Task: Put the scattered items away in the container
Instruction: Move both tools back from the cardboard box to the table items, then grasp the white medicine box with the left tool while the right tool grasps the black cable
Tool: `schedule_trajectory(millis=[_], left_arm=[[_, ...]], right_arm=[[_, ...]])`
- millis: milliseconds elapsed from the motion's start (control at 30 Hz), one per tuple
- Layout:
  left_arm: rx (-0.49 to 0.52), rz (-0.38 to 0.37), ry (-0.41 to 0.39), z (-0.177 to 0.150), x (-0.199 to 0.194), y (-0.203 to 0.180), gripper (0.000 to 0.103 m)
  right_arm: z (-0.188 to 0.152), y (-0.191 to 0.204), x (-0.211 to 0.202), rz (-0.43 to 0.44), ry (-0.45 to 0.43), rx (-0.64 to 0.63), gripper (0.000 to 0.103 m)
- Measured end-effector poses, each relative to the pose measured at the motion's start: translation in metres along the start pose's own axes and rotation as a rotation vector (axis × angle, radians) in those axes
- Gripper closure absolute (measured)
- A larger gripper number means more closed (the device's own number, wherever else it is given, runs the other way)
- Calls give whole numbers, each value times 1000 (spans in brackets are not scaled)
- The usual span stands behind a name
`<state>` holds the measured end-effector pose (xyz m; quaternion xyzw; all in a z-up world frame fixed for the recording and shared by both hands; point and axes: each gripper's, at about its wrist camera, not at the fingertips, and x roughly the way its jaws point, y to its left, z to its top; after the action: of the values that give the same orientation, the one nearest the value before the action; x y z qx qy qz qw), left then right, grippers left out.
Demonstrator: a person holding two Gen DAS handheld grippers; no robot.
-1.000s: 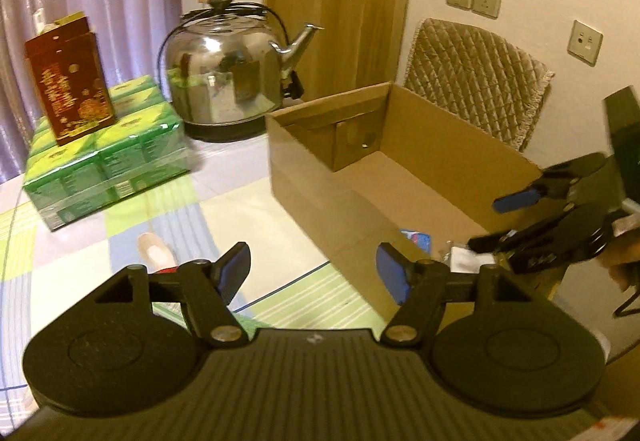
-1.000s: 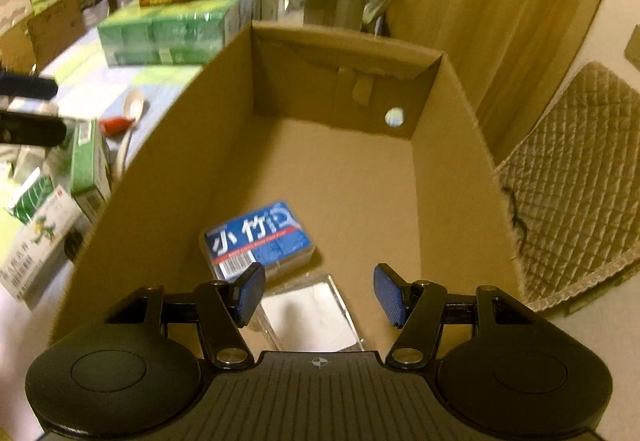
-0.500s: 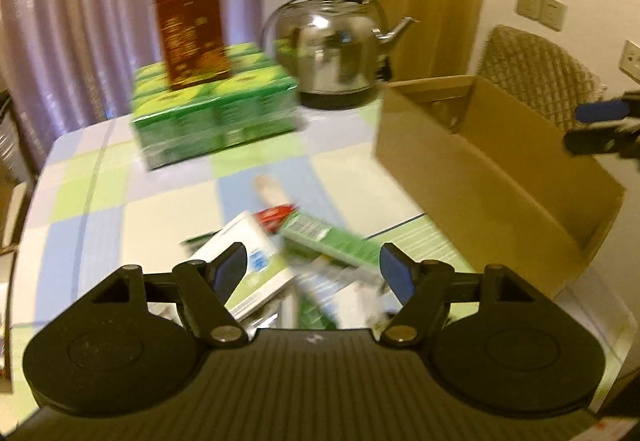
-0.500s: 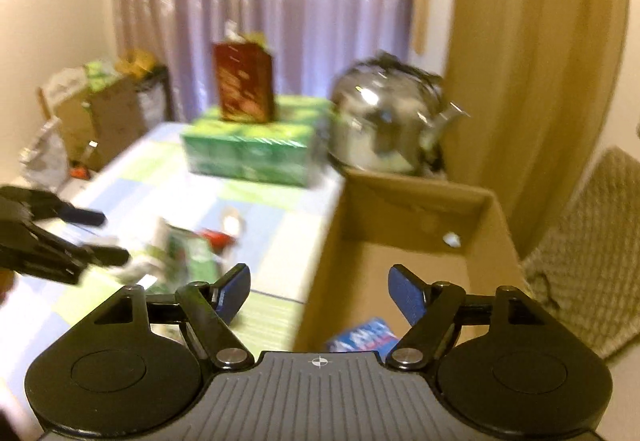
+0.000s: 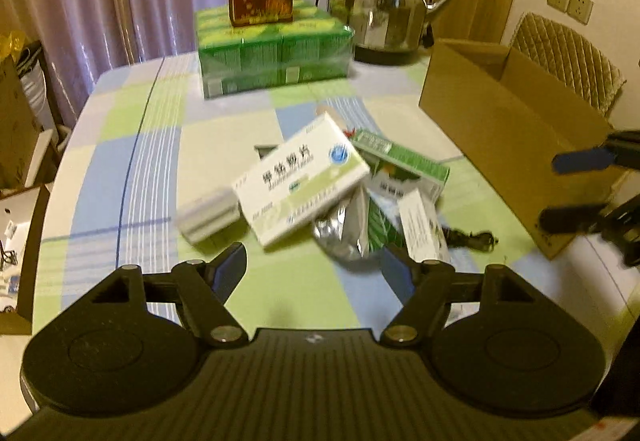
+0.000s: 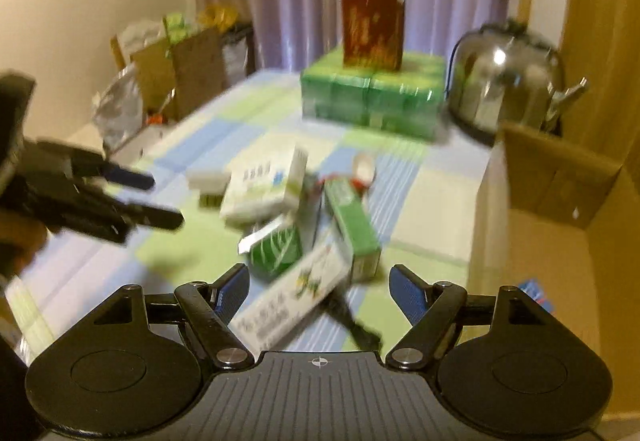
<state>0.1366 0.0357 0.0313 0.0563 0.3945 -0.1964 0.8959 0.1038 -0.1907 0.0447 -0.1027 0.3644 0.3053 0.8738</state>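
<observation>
- While both tongs hover over the checked surface (image 5: 132, 145), neither holds anything: the left tongs (image 5: 314, 273) stand open and empty, and so do the right tongs (image 6: 318, 287).
- Scattered items lie in a loose heap near the middle of the surface, with the cardboard box (image 5: 516, 129) to their right, apart from them.
- On top of the heap sits a white pill box (image 5: 300, 181), tilted, one end resting on a small grey box (image 5: 208, 215); it lies just ahead of the left tongs, slightly left of their centre line.
- To its right are a crumpled foil pouch (image 5: 344, 229), a long green carton (image 5: 400, 157) and a narrow white carton (image 5: 424, 229), overlapping one another.
- From the right wrist view, the narrow white carton (image 6: 292, 301) lies slantwise just in front of the right tongs, almost between the fingers, with the green carton (image 6: 352, 225) behind it.
- These cartons look light, stiff and thin-walled; I would judge they crush under a hard squeeze, so take them across the narrow sides.
- Foil is likely slippery and soft; pinch it at a folded edge.
- Inside the cardboard box (image 6: 560, 241), a blue packet (image 6: 538, 293) shows at its near edge.
</observation>
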Motion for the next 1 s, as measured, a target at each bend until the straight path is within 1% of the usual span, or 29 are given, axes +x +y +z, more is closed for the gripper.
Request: schedule_trajectory(millis=[133,200,367,433,533,600,767,833,867,900,933,967,1000], left_arm=[[-23,-38,30,-12,9,-2,33],[-11,-63,54,-15,17,-9,33],[8,-130,99,-11,39,-28,34],[1,-156,120,-9,49,-34,34],[-13,-214,149,-8,64,-43,35],[-2,-224,163,-7,71,-49,39],[-5,-247,191,-5,90,-62,43],[-1,-252,198,-3,95,-67,48],[3,-254,202,-3,98,-69,54],[9,-249,205,-2,101,-71,60],[15,-245,208,-1,103,-73,63],[26,-243,214,-1,104,-75,67],[37,-245,217,0,104,-76,69]], right_arm=[[-25,-4,29,-26,64,-43,29],[-33,-5,44,-34,101,-80,29],[-45,-2,69,-38,154,-207,30],[-49,-5,78,-31,168,-218,37],[-53,-12,90,-44,197,-229,46],[-56,-17,94,-30,209,-215,47],[-56,-22,98,-27,212,-213,49],[-53,-24,101,-21,204,-209,50],[-52,-25,102,-20,200,-205,50],[-51,-26,104,-17,198,-199,55],[-49,-27,105,-11,198,-191,64],[-48,-28,106,-3,199,-180,69],[-47,-28,106,3,201,-169,81]])
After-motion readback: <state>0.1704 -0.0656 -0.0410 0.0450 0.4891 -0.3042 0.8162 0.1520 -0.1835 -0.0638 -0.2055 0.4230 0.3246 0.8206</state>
